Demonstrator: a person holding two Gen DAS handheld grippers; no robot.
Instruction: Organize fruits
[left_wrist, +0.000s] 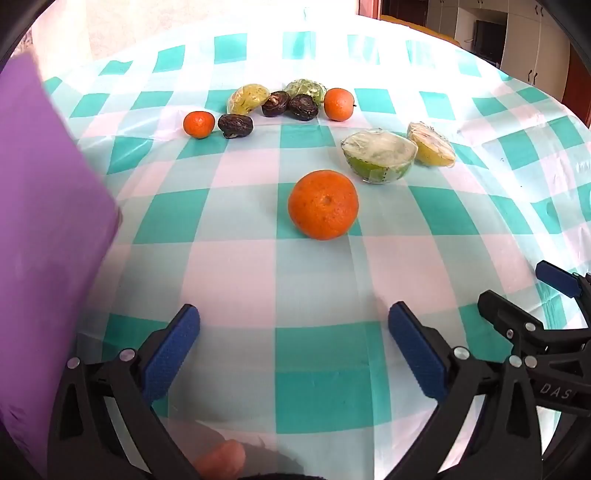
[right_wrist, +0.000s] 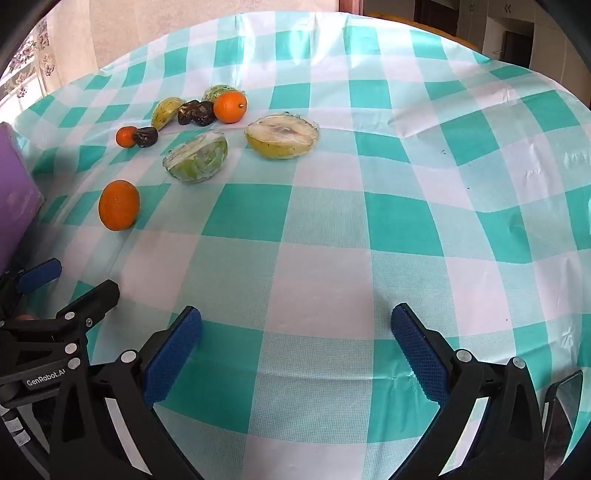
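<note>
Left gripper (left_wrist: 294, 343) and right gripper (right_wrist: 296, 345): jaws spread wide, nothing between them, both above the checked tablecloth (right_wrist: 325, 206). Nearest orange (left_wrist: 323, 209) lies ahead of the left gripper. Two wrapped fruit halves (left_wrist: 377, 157) rest beyond; remaining fruit (left_wrist: 273, 105) is clustered farther back.

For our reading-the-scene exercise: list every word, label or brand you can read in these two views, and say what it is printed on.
"GenRobot.AI", last letters cut off: on the left tongs' black body, seen from the right wrist.
"DAS", partly hidden: on the right tongs' body, seen from the left wrist.
Nothing readable on the fruit, cloth or purple box.
</note>
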